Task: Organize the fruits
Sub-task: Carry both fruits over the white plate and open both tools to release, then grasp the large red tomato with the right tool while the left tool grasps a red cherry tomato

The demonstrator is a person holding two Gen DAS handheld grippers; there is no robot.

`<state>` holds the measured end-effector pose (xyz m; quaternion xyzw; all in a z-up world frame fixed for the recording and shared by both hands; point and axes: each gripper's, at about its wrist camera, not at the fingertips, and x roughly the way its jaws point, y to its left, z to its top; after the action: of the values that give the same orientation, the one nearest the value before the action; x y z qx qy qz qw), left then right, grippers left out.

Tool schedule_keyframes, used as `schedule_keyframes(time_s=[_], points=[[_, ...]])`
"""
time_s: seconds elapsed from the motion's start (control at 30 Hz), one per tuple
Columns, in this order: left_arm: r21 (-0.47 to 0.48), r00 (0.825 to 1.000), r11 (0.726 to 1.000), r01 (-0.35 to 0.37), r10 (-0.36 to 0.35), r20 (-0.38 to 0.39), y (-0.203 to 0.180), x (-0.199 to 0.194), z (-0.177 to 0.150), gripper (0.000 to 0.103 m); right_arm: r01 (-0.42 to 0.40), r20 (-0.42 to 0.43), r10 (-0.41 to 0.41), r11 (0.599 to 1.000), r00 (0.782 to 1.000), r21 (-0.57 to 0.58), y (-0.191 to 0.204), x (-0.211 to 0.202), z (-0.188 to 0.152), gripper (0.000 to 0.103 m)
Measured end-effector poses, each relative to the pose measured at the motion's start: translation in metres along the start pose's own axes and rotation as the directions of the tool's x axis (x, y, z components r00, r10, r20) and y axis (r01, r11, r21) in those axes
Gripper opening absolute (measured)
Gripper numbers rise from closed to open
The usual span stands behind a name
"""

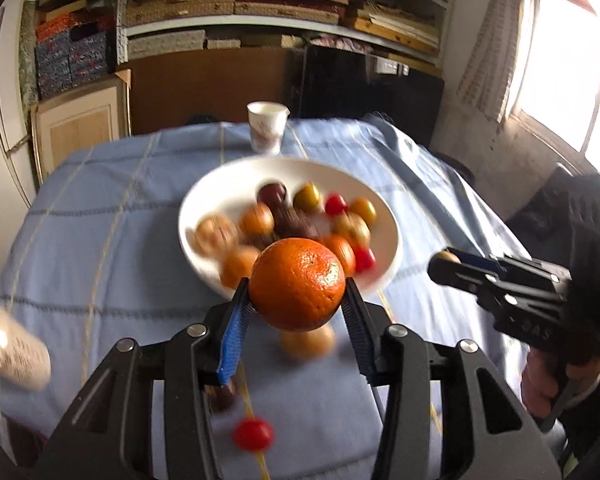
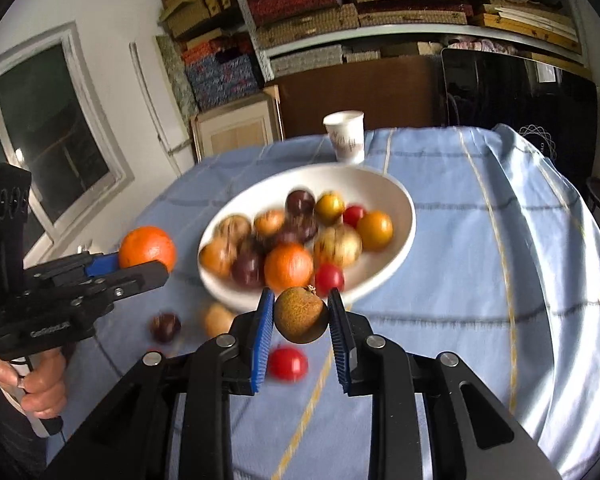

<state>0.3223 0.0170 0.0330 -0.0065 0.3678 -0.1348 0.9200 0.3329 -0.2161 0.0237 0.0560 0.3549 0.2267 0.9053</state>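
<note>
Most of the fruits already sit in the white bowl [image 2: 400, 216] in the middle of the tabletop [image 2: 480, 260], which has a blue cloth over it. Oranges, dark plums, yellow ones and small red ones are piled there, so I think the job is more than half done.

Two more fruits are on their way. The left hand-held gripper [image 1: 298, 300] holds a big orange [image 1: 298, 283] tight between its blue pads, up in the air just in front of the bowl's near rim. The right hand-held gripper [image 2: 300, 320] squeezes a small brown fruit [image 2: 301, 314], also just short of the near rim.

A few are left on the cloth. Near the front lie a red tomato [image 2: 288, 363], a dark plum [image 2: 165, 327] and a pale brown fruit [image 2: 219, 320].

The bowl looks quite full on the near side. The far side of it has more bare white, so that seems the better spot to drop things.

A paper cup [image 2: 346, 136] stands just behind the bowl, so reaching too far could knock it. The two tools are close side by side and could bump. The cloth drops away at the right edge, and a round fruit could roll off there. Something white and blurry [image 1: 16, 356] sits at the left edge; I cannot tell what it is.
</note>
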Motion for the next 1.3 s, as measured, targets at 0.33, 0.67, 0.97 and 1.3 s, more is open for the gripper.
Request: schedule_keyframes(time_s=[0.33, 0.67, 0.97, 1.3], points=[[-0.076, 0.994, 0.995, -0.067, 0.06, -0.087, 0.029, 0.086, 0.056, 0.045, 0.046, 0.019, -0.047, 0.999, 0.999, 0.026, -0.01, 0.068, 0.048, 0.027], [-0.116, 0.996, 0.989, -0.091, 0.09, -0.016, 0.036, 0.057, 0.043, 0.079, -0.016, 0.046, 0.011, 0.995, 0.999, 0.102, -0.018, 0.057, 0.042, 0.035], [-0.098, 0.99, 0.991, -0.087, 0.097, 0.107, 0.027, -0.041, -0.042, 0.097, 0.054, 0.002, -0.054, 0.997, 0.999, -0.054, 0.008, 0.023, -0.027, 0.044], [-0.125, 0.995, 0.987, -0.098, 0.099, 0.007, 0.029, -0.039, -0.103, 0.097, 0.018, -0.12, -0.03, 0.995, 0.992, -0.102, 0.023, 0.041, -0.055, 0.044]])
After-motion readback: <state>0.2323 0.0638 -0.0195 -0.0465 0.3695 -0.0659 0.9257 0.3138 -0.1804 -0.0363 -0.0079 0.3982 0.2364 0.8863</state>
